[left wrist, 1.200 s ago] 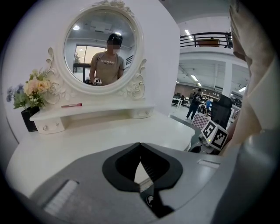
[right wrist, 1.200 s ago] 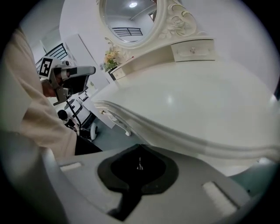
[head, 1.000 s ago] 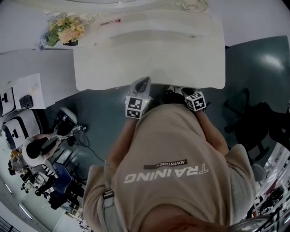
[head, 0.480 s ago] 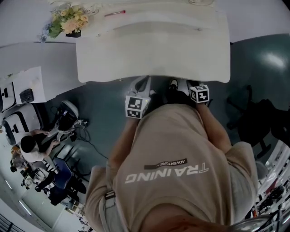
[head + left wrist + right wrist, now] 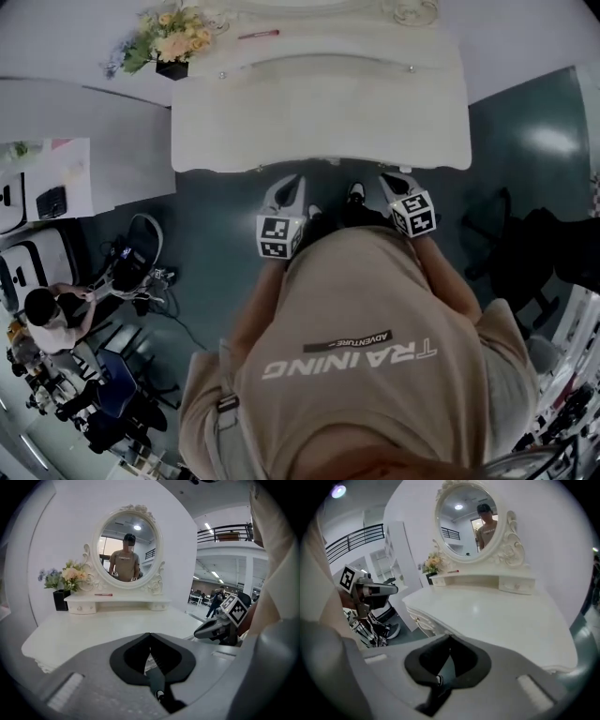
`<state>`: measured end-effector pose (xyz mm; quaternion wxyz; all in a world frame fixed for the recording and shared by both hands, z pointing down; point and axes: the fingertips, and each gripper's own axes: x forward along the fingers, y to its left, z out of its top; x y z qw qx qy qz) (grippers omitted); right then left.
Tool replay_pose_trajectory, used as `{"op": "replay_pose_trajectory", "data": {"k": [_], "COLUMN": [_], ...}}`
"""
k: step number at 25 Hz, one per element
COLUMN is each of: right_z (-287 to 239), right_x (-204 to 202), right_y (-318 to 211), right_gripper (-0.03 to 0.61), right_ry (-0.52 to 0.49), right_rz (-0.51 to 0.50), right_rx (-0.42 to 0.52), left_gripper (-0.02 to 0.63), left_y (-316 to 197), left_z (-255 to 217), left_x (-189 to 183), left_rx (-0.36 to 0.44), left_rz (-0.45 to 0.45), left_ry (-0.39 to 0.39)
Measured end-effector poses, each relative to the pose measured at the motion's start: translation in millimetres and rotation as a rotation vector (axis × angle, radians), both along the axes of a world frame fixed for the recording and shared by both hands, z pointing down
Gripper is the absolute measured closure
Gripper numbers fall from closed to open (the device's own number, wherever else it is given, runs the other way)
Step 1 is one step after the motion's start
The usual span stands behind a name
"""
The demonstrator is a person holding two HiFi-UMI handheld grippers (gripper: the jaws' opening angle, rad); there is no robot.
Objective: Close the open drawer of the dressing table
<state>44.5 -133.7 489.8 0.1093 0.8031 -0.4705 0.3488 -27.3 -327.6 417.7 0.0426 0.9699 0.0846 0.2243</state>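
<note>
1. Your left gripper [image 5: 292, 187] and right gripper [image 5: 392, 184] hang just off the front edge of the dressing table [image 5: 319, 122], close to your body. Neither touches anything.
2. Each gripper's own view shows its jaws pressed together with nothing between them. You are carrying nothing, which suits a push.
3. No view shows a drawer standing out.
   - From above, the front edge of the counter [image 5: 319, 167] runs as one unbroken line.
   - In the right gripper view, the skirt under that edge carries a small knob [image 5: 416, 618] and looks flush, though it is too small to be sure.
   - The little drawers on the raised shelf [image 5: 117, 605] below the mirror [image 5: 126, 550] also look pushed in.
4. I judge that either the drawer is already home or it sits hidden under the counter's overhang. The step in hand is to check which.
5. For the next move:
   - Lower one gripper below the counter edge and look along the skirt.
   - If a front stands proud, set the closed jaws flat against it beside the knob.
   - Push straight in toward the mirror, square on, so it does not jam.
</note>
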Motion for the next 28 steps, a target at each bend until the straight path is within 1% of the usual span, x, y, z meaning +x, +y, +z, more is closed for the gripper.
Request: {"op": "replay_pose_trajectory", "data": {"k": [2, 4, 7, 10, 15, 18, 20, 22, 24, 28], "right_z": [-27, -51, -76, -86, -89, -96, -101, -112, -129, -159], "right_x": [-11, -20, -34, -45, -60, -63, -70, -76, -72, -59], "right_y": [-15, -28, -44, -52, -39, -26, -9, 7, 14, 22], "right_gripper": [0.574, 0.574, 0.574, 0.574, 0.574, 0.574, 0.574, 0.574, 0.574, 0.574], "right_ry": [0.052, 0.103, 0.150, 0.180, 0.247, 0.284, 0.300, 0.316, 0.341, 0.378], "right_rz": [-0.025, -0.032, -0.029, -0.025, -0.011, 0.021, 0.054, 0.083, 0.100, 0.093], "right_rx": [0.034, 0.062, 0.094, 0.108, 0.061, 0.091, 0.103, 0.121, 0.155, 0.203], "left_gripper": [0.606, 0.606, 0.606, 0.606, 0.606, 0.606, 0.606, 0.606, 0.606, 0.606], "left_y": [-7, -9, -10, -7, 3, 8, 20, 32, 38, 48], "left_z": [-8, -13, -21, -25, -18, -10, -11, -21, -38, -70], "left_x": [-9, -17, -26, -32, -29, -21, -25, -33, -32, -26], "left_rx": [-0.011, -0.019, -0.011, 0.004, -0.001, 0.015, 0.005, -0.007, 0.000, 0.019], "left_rz": [-0.017, -0.010, 0.028, 0.072, 0.136, 0.161, 0.160, 0.157, 0.160, 0.154], "left_ry": [0.027, 0.050, 0.081, 0.103, 0.141, 0.152, 0.148, 0.153, 0.176, 0.218]}}
